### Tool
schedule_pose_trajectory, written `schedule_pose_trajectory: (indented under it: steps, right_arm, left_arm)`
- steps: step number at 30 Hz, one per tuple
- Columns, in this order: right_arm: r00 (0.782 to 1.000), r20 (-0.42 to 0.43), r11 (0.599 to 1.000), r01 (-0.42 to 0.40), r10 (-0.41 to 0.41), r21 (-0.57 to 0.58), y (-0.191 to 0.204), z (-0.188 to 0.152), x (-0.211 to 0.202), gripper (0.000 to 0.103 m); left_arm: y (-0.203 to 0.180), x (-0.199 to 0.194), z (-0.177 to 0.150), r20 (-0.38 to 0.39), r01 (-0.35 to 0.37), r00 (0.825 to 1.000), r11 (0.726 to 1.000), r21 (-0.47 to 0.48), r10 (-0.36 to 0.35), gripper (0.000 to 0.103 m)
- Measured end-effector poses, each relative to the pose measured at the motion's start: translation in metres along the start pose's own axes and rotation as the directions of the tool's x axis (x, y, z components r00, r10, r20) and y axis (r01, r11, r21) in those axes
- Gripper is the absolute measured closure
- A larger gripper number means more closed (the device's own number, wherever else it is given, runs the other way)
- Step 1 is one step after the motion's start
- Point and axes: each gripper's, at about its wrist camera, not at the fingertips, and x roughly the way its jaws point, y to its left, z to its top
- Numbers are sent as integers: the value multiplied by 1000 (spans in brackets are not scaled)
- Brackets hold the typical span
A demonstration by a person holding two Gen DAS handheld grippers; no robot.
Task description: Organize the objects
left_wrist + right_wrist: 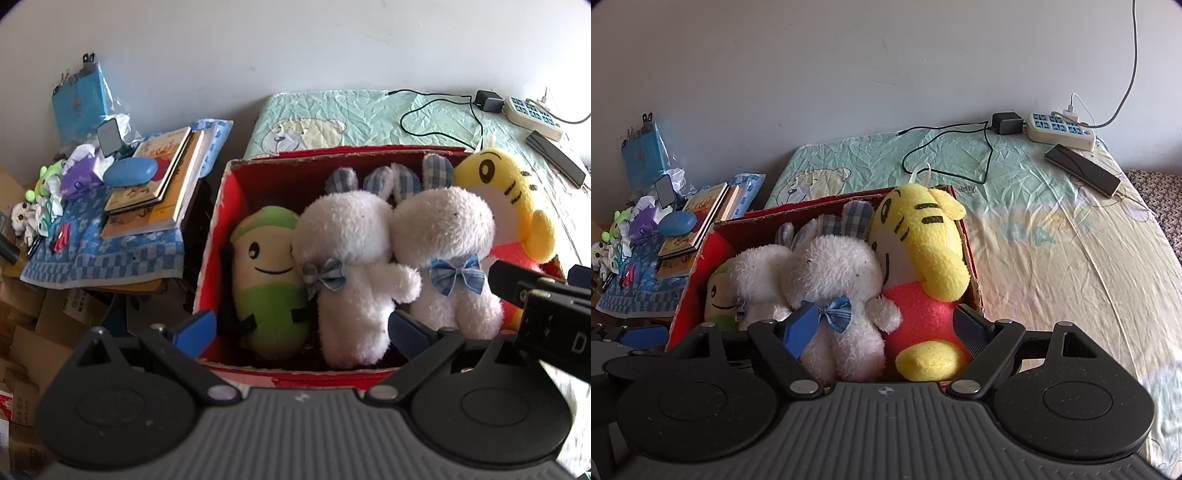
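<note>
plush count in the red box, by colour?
White rabbits: 2
Green bean-shaped plush: 1
Yellow tiger plush: 1
Total: 4, all inside the red box. Both grippers, left gripper and right gripper, are open and hold nothing.

- I see the red box (pixel 971 254) packed wall to wall with plush toys (pixel 343 258); no gap for a finger.
- Bed (pixel 1052 258) right of the box lies bare.
- Its far edge carries a power strip (pixel 1060 131), cable (pixel 945 147) and phone (pixel 1082 170).
</note>
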Motion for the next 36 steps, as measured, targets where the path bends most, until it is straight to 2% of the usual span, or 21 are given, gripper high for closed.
schedule_pose_trajectory:
  steps: [11,36]
  right_arm:
    - [1000,6,999,-21,21,40,-6,-1,5,21]
    - [999,24,999,-41,40,21,-7,-3,18,21]
  left_arm:
    - [-1,3,0,15,-2,1000,1000,-5,2,3]
    - [-6,14,0,22,16,1000,1000,-2,-16,3]
